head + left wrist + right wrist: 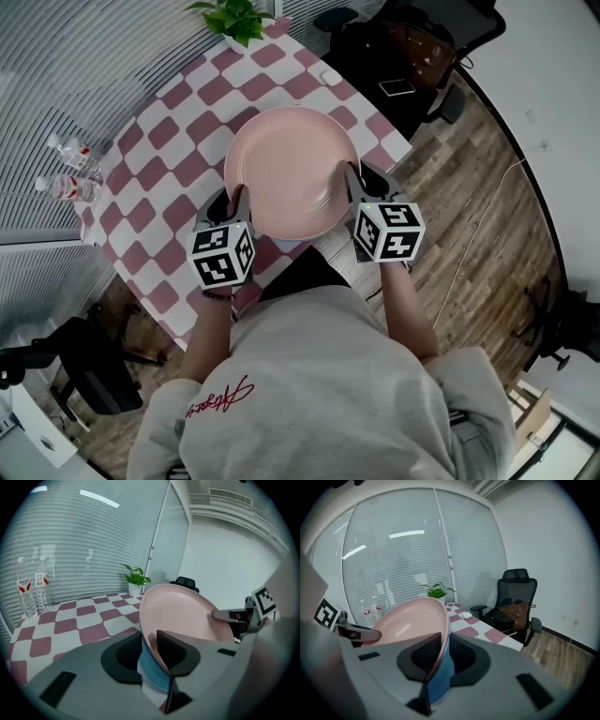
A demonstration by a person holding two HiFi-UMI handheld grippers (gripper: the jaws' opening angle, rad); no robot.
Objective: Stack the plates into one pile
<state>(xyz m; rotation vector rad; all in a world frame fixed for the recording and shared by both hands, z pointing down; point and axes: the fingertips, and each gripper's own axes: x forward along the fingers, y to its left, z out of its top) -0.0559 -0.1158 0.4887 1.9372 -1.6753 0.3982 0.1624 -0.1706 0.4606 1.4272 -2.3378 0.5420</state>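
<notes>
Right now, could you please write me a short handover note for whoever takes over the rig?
Left gripper: shut on the left rim of the pink plate and the blue plate under it.
Right gripper: shut on the right rim of the same two plates.
Where: both plates held together over the checked table, near its front edge.
Done: pink is stacked on blue.
Left: probably set them down, then let go.

Checkered table point(159, 178) as ref — potted plant point(234, 19) at its far corner, 2 water bottles point(67, 187) by its left edge, small white obj. point(330, 77) nr its right edge; black office chair point(516, 588) w/ brown bag point(513, 611) just off it.
</notes>
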